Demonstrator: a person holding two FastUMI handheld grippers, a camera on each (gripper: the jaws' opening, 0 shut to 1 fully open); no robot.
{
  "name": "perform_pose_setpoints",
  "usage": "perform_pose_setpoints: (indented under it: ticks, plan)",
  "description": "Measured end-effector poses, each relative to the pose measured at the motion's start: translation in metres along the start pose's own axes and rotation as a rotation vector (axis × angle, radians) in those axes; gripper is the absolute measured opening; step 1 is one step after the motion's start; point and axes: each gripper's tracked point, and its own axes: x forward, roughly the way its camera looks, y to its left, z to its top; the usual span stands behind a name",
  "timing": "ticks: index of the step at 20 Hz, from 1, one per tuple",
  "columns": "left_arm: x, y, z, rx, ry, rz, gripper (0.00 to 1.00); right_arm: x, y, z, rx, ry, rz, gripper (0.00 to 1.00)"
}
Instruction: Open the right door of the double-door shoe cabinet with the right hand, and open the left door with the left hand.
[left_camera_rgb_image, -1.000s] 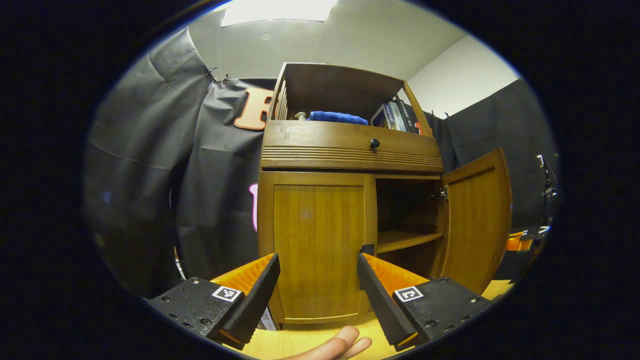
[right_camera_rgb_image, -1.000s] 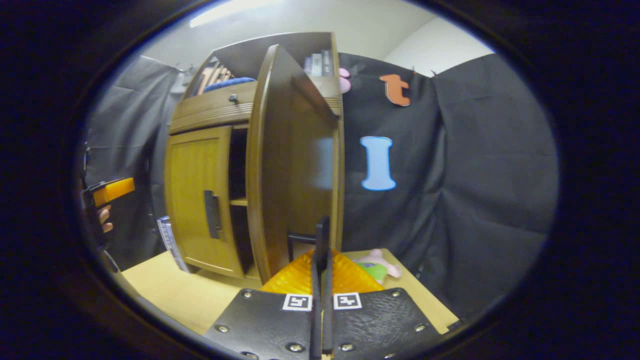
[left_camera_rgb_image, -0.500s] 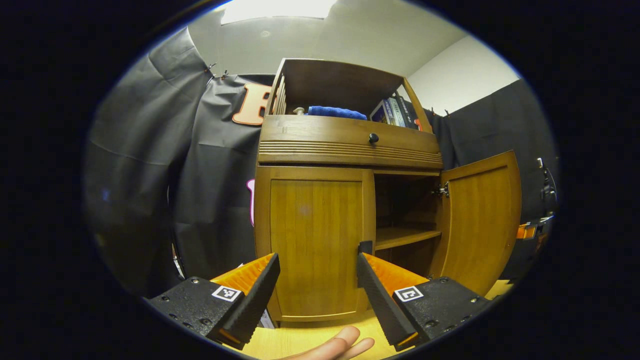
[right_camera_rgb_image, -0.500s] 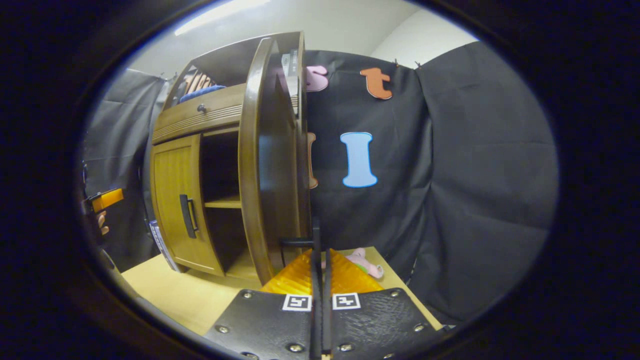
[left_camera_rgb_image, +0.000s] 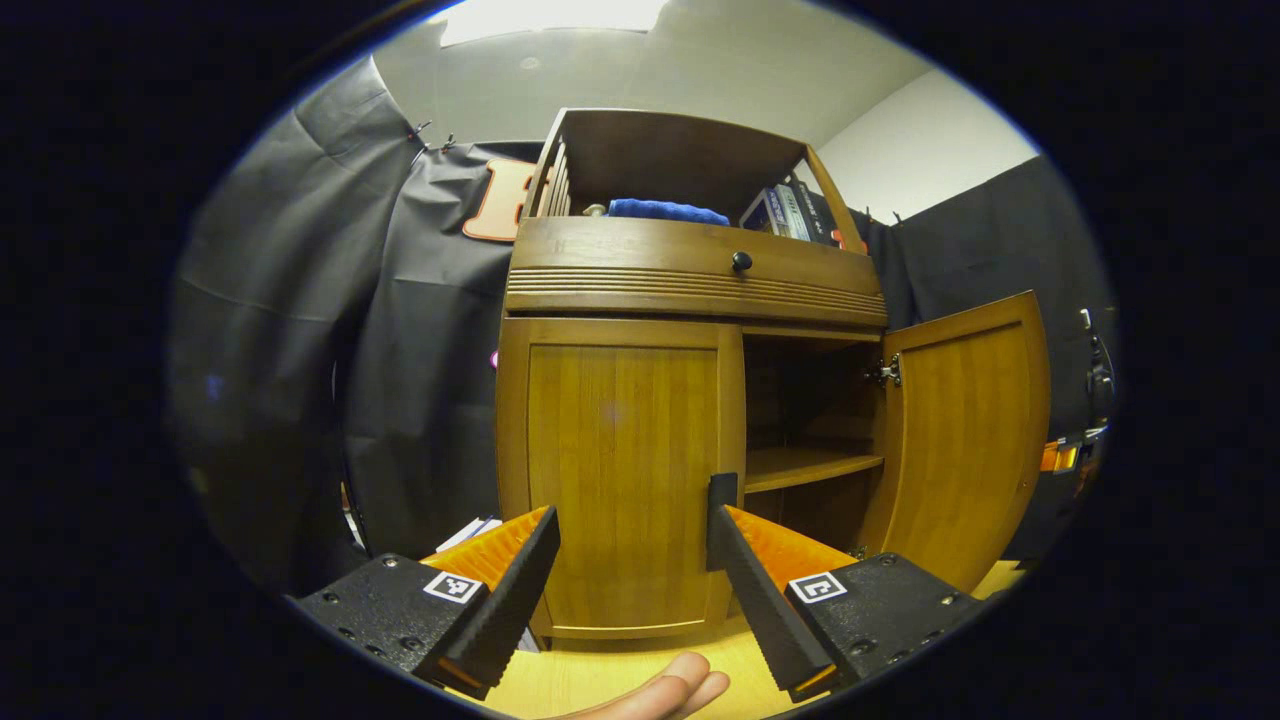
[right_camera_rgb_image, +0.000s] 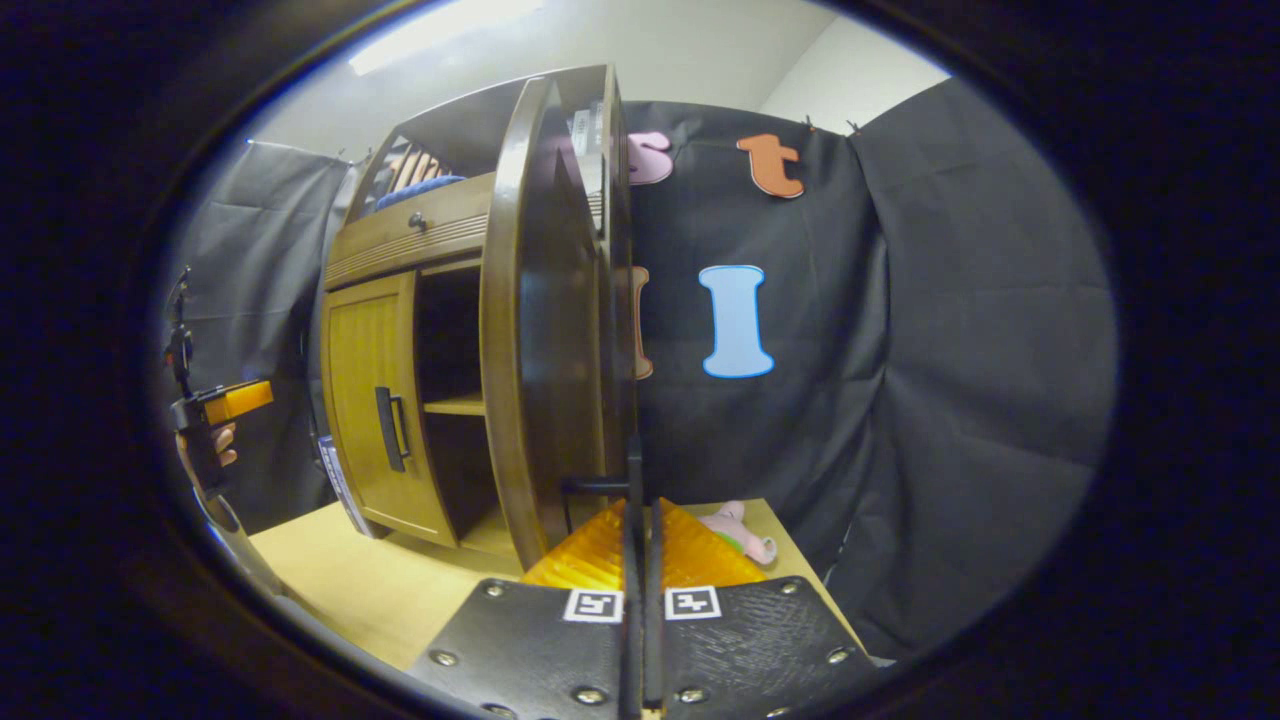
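Doors half done: right door swung wide, left door shut.
In the left gripper view we see our left gripper (left_camera_rgb_image: 630, 535), jaws spread, closer to the closed brown wooden left door (left_camera_rgb_image: 622, 480); its dark handle (left_camera_rgb_image: 720, 520) sits partly hidden. In the right gripper view our right gripper (right_camera_rgb_image: 642, 520) stays pressed together at the opened wooden right door (right_camera_rgb_image: 545, 330)'s handle; grip unclear.
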Motion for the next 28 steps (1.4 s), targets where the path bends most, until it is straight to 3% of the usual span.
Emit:
perform_pose_setpoints:
  ticks: [3, 4, 5, 8, 10, 14, 15, 16, 20, 21, 24, 25, 28]
  plan:
    - [0.004, -0.022, -0.004, -0.038, 0.001, -0.047, 0.92, -0.008, -0.005, 0.005, -0.011, -0.013, -0.035, 0.06]
    - [0.004, -0.026, -0.006, -0.039, 0.001, -0.053, 0.96, -0.013, -0.008, 0.006, -0.011, -0.015, -0.054, 0.13]
    - [0.006, -0.028, -0.008, -0.033, 0.009, -0.049, 0.92, -0.016, -0.015, 0.006, -0.016, -0.019, -0.083, 0.18]
    - [0.019, -0.039, -0.017, -0.005, 0.038, -0.038, 0.96, -0.040, -0.028, 0.020, -0.049, -0.061, -0.152, 0.66]
    - [0.033, -0.046, -0.023, 0.009, 0.061, -0.035, 0.95, -0.060, -0.024, 0.032, -0.032, -0.107, -0.155, 0.97]
    - [0.067, -0.068, -0.036, -0.004, 0.100, -0.060, 0.92, -0.107, -0.010, 0.066, -0.014, -0.185, -0.134, 0.98]
    - [0.077, -0.072, -0.039, -0.004, 0.112, -0.067, 0.96, -0.122, -0.003, 0.070, -0.026, -0.198, -0.124, 0.99]
    - [0.087, -0.074, -0.043, -0.006, 0.121, -0.059, 0.92, -0.135, 0.005, 0.075, -0.038, -0.207, -0.114, 1.00]
    - [0.122, -0.086, -0.046, -0.011, 0.092, -0.066, 0.96, -0.174, 0.037, 0.092, -0.063, -0.239, -0.058, 1.00]
    - [0.131, -0.084, -0.051, -0.010, 0.096, -0.046, 0.92, -0.180, 0.045, 0.093, -0.056, -0.243, -0.051, 1.00]
    - [0.155, -0.075, -0.063, 0.006, 0.108, 0.010, 0.95, -0.204, 0.067, 0.098, -0.066, -0.257, -0.032, 1.00]
    - [0.165, -0.073, -0.069, 0.021, 0.115, 0.021, 0.93, -0.210, 0.072, 0.098, -0.079, -0.263, -0.021, 1.00]
    - [0.177, -0.071, -0.095, 0.013, 0.205, -0.004, 0.62, -0.214, 0.075, 0.097, -0.086, -0.266, -0.006, 0.98]
